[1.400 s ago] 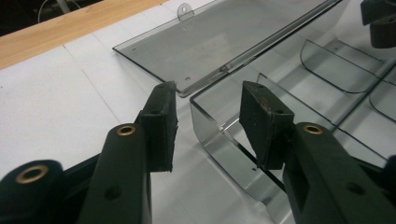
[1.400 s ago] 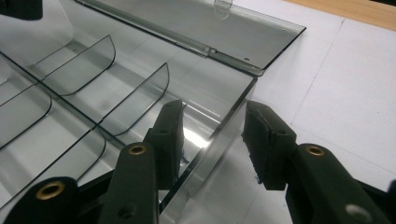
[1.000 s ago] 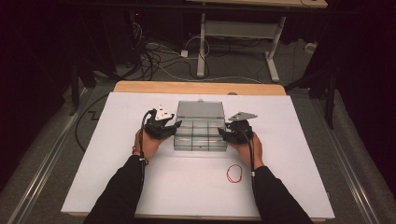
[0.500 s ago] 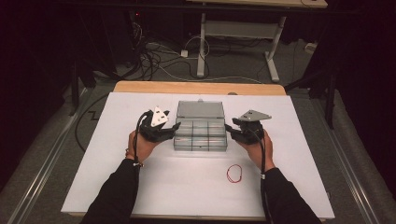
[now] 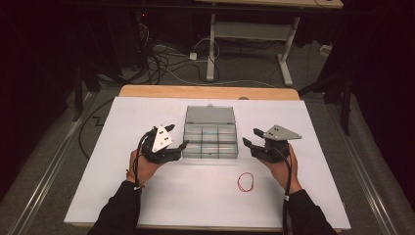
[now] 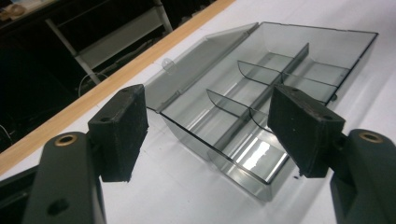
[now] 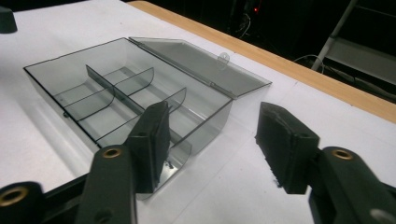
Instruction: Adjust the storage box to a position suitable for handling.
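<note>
- High view first: the clear compartment box [image 5: 211, 142] sits mid-table on the white sheet [image 5: 122, 196], its lid [image 5: 210, 114] folded flat away from the person, six empty cells on show.
- Left gripper view looks straight into it: dividers [image 6: 261, 100] bare, nothing inside, lid lying back toward the wooden table edge [image 6: 93, 95].
- Now the change: a second ago both grippers were tucked against the box's two short sides; at this moment they stand off it, each with white sheet between pads and plastic.
- Left gripper [image 5: 176, 147] has just been opening its jaws and they now stand wide, nothing between the pads [image 6: 119, 130]; its tip sits just beside the box's left wall.
- Right gripper [image 5: 250, 139] has likewise just been spreading, jaws apart and empty, pads [image 7: 280, 142] framing bare sheet beside the box's corner; it hangs a little farther off than the left.
- Box itself looks to have stayed put in the same spot through the release.
- My read: the box has been let go, opened and squared up, so the placing step seems finished.
- Outward from there, a red rubber band [image 5: 245, 182] lies loose on the sheet near the right hand [image 5: 281, 169], untouched; it looks a likely next pick for one of those cells.
</note>
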The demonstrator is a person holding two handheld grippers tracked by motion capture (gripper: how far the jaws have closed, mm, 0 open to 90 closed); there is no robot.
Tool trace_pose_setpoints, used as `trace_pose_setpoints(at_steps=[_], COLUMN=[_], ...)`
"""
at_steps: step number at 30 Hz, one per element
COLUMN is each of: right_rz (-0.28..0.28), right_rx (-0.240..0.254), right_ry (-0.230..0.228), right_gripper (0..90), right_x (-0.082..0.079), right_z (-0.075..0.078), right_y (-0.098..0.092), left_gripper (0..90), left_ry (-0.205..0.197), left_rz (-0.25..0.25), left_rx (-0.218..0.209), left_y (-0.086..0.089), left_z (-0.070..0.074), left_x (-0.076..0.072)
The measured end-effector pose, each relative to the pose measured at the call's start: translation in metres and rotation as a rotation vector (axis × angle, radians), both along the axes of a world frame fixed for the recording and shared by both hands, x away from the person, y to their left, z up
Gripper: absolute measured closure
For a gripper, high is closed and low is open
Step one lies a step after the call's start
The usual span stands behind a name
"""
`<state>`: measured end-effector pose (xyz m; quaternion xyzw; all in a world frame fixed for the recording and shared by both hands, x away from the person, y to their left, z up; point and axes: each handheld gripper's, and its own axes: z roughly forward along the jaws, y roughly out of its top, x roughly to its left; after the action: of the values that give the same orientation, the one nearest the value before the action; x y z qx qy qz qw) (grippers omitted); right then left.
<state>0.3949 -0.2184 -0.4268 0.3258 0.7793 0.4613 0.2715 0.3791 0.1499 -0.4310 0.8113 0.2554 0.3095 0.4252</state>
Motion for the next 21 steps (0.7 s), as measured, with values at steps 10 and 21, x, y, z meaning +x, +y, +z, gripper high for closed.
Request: trace_pose_setpoints(at_steps=[10, 21], right_rz=[0.023, 0.069], right_rx=[-0.002, -0.093], right_ry=[-0.015, 0.036], right_gripper=[33.1, 35.4], right_x=[-0.024, -0.052], right_z=[0.002, -0.006], right_y=[-0.013, -0.015], left_gripper=[25.6, 25.2], left_ry=[0.007, 0.005], left_rz=[-0.053, -0.115], left_rx=[-0.001, 0.042], left_y=[0.001, 0.002], left_z=[-0.001, -0.009], left_x=[-0.018, -0.041])
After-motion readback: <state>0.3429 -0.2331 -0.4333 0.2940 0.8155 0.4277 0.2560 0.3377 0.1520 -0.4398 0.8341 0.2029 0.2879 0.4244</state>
